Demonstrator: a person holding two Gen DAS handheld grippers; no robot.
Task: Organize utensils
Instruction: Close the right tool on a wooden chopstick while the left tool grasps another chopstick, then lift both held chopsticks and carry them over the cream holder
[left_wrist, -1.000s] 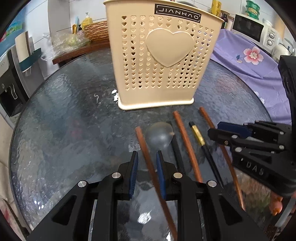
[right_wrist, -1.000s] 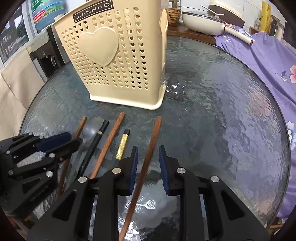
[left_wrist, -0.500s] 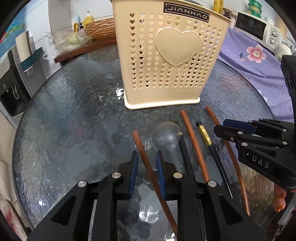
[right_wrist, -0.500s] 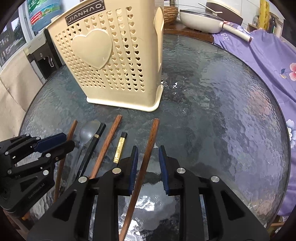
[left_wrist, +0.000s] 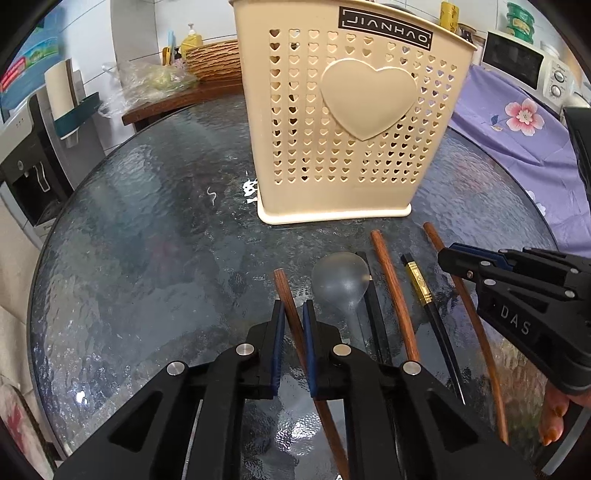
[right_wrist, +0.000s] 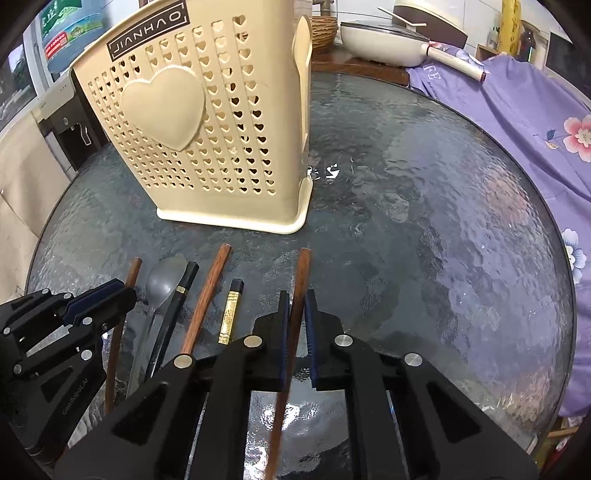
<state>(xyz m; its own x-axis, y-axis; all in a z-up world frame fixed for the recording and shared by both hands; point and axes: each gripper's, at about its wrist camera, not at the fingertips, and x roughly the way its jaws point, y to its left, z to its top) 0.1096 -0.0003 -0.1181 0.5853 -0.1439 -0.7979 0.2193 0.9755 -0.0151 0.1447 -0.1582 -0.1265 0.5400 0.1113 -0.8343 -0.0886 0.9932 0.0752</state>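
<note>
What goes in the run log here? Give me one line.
left gripper: shut on leftmost wooden chopstick | right gripper: shut on rightmost wooden chopstick | spoon: on glass table | beige holder: upright behind the row

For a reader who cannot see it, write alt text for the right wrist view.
The right gripper has its fingers around the rightmost wooden chopstick on a glass table. To its left lie more chopsticks and a metal spoon, before a cream heart-patterned utensil holder.

Both views are evenly and brightly lit. White glare is seen on the rippled glass counter (left_wrist: 147, 236). Edges are bent and darkened by fisheye distortion.
</note>
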